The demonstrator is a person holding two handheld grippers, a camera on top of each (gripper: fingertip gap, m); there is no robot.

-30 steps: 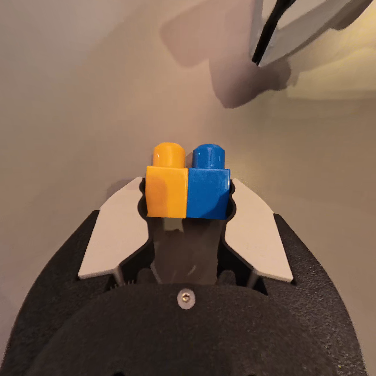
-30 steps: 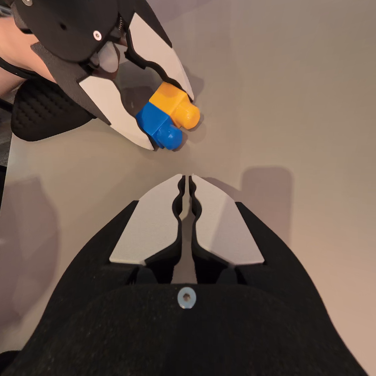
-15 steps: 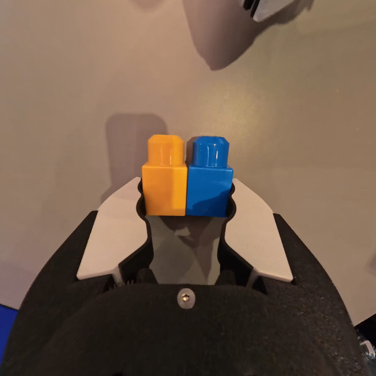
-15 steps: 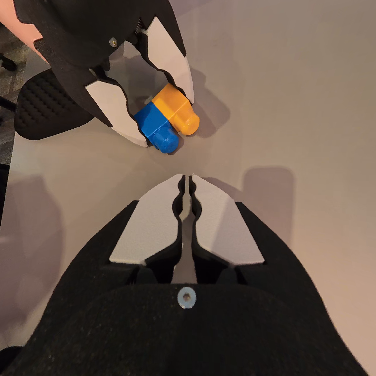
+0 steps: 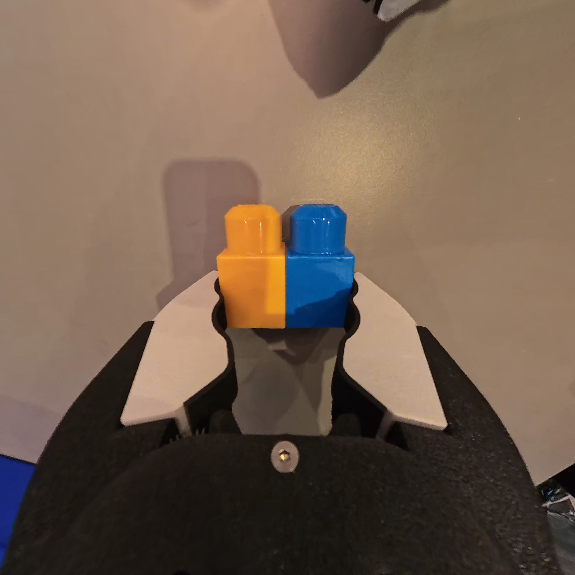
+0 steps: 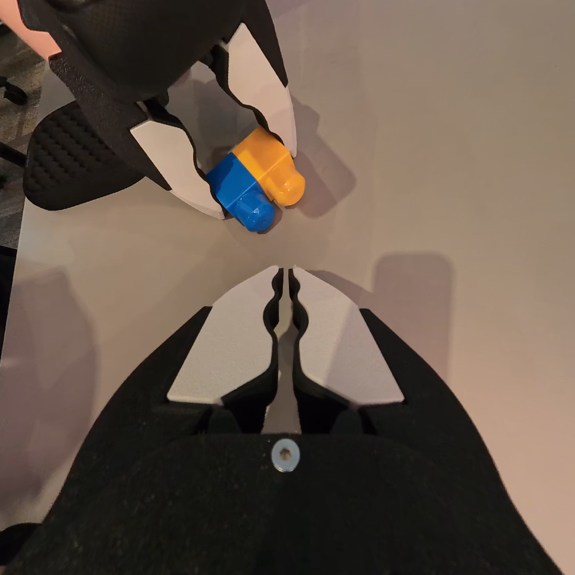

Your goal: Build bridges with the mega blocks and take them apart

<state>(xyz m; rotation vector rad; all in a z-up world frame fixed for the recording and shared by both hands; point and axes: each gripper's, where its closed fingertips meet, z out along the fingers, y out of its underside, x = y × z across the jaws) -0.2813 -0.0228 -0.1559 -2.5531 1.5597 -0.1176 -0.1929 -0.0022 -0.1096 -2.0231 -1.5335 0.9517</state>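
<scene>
My left gripper (image 5: 285,298) is clamped on two single-stud blocks at once: an orange block (image 5: 252,292) against its left finger and a blue block (image 5: 317,292) against its right finger. The two are pressed side by side, touching along one face, studs pointing away from my camera. From my right wrist view the same pair shows in the left gripper (image 6: 258,183), the blue block (image 6: 236,186) nearer to my right tool and the orange block (image 6: 267,161) behind it, both tipped so their studs aim down toward the table (image 6: 435,155). The blue stud's tip is at the table surface or just above it; I cannot tell which.

My right gripper (image 6: 286,269) has its fingers drawn together with only a thin slit between the tips and nothing in them. It sits near the held blocks but apart from them.

Beyond the table's left edge I see a black mesh chair seat (image 6: 71,161).
</scene>
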